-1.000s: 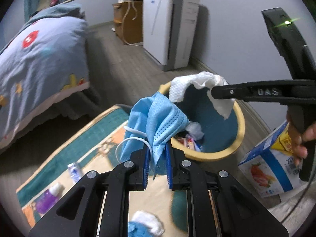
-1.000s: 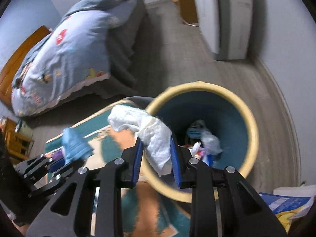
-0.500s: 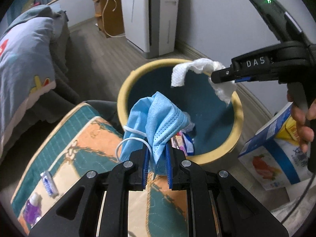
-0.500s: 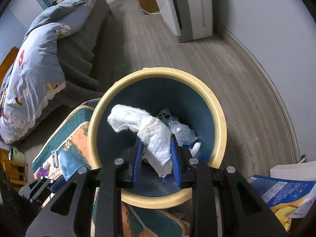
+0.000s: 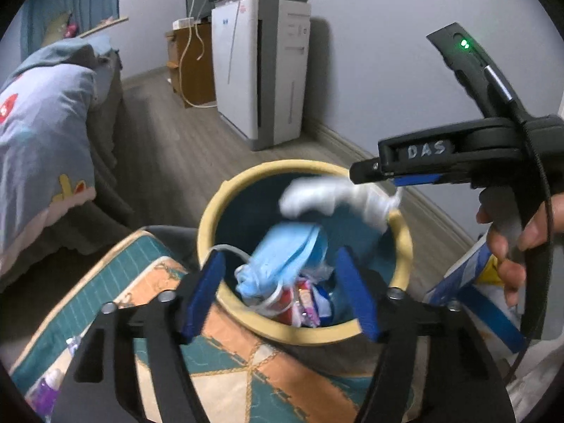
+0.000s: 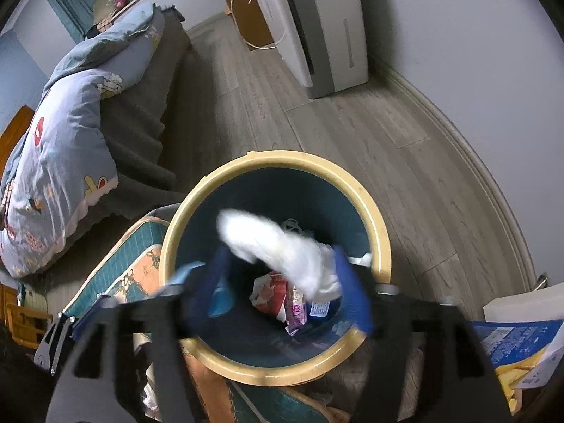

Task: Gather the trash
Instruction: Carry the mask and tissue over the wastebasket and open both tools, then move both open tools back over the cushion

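A round bin with a yellow rim point(image 5: 211, 211) point(image 6: 282, 157) and a dark teal inside stands below both grippers and holds wrappers point(image 6: 289, 299). My left gripper point(image 5: 282, 292) is over the rim; its jaws are opening wide, and the blue face mask point(image 5: 289, 257) falls loose between them into the bin. My right gripper point(image 6: 285, 285) point(image 5: 363, 176) also hangs over the bin with its jaws opening. The white tissue point(image 6: 282, 246) point(image 5: 331, 201) is blurred and drops free between its pads. A hand point(image 5: 511, 246) holds the right gripper.
A teal and orange patterned mat point(image 5: 141, 282) lies against the bin with a purple bottle point(image 5: 46, 391) on it. A blue and yellow carton point(image 6: 511, 342) lies to the right. A bed with a blue quilt point(image 6: 70, 141) and a white appliance point(image 5: 261, 70) stand farther off.
Both grippers moved over the bin, then opened from shut. The mask and the tissue have left the pads and are falling into the bin.
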